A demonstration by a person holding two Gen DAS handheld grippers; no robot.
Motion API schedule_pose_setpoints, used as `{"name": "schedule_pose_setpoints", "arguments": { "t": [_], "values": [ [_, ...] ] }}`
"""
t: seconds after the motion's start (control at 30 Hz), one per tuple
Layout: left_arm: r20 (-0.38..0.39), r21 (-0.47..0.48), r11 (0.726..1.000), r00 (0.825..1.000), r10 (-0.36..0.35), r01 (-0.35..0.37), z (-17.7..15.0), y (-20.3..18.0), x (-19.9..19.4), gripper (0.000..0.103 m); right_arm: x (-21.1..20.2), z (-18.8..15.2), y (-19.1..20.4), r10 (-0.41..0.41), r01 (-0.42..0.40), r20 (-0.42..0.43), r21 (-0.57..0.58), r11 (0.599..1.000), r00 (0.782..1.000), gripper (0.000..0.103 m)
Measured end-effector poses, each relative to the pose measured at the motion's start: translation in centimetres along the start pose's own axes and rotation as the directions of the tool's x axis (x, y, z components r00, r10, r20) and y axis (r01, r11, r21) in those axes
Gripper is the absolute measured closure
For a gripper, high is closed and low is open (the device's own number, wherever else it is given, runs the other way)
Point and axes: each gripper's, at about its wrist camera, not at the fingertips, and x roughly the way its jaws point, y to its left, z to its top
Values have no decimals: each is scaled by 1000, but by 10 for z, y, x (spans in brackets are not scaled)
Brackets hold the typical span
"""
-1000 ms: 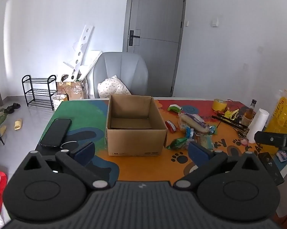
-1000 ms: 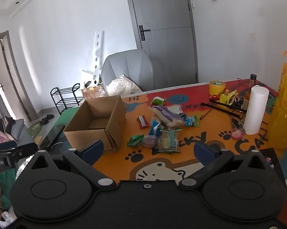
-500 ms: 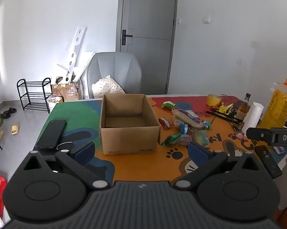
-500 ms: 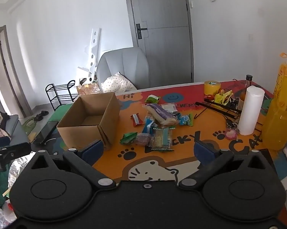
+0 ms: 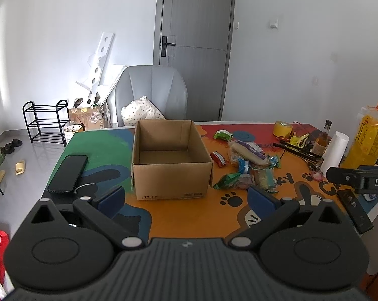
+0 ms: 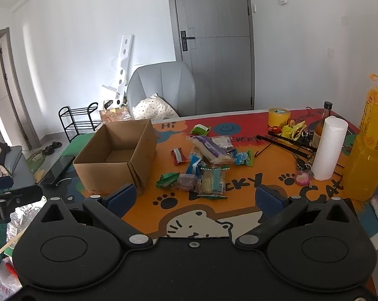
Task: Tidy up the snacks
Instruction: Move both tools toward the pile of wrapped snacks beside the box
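An open, empty cardboard box [image 5: 172, 160] stands on the colourful table mat; it also shows in the right wrist view [image 6: 116, 154]. A pile of snack packets [image 5: 246, 165] lies to the right of the box, also in the right wrist view [image 6: 206, 165]. My left gripper [image 5: 186, 198] is open and empty, held back above the near table edge in front of the box. My right gripper [image 6: 196, 198] is open and empty, held near the table edge in front of the snacks.
A black phone [image 5: 68, 169] lies left of the box. A white paper roll [image 6: 329, 148], a large yellow bottle [image 6: 369, 145], a small dark bottle [image 6: 322, 123], yellow tape [image 6: 279, 116] and black sticks [image 6: 284, 141] crowd the right side. A grey chair [image 5: 151, 95] stands behind the table.
Both grippers have drawn back and risen a little from the table, so box and snacks look smaller. Both stay open and empty.
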Motion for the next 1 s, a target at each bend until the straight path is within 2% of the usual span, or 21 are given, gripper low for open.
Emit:
{"name": "schedule_pose_setpoints", "arguments": {
  "t": [1.0],
  "values": [
    [-6, 11, 1000, 1000, -8, 8, -3, 1, 3, 0, 3, -2, 0, -47, 46, -7, -14, 999, 999, 0]
  ]
}}
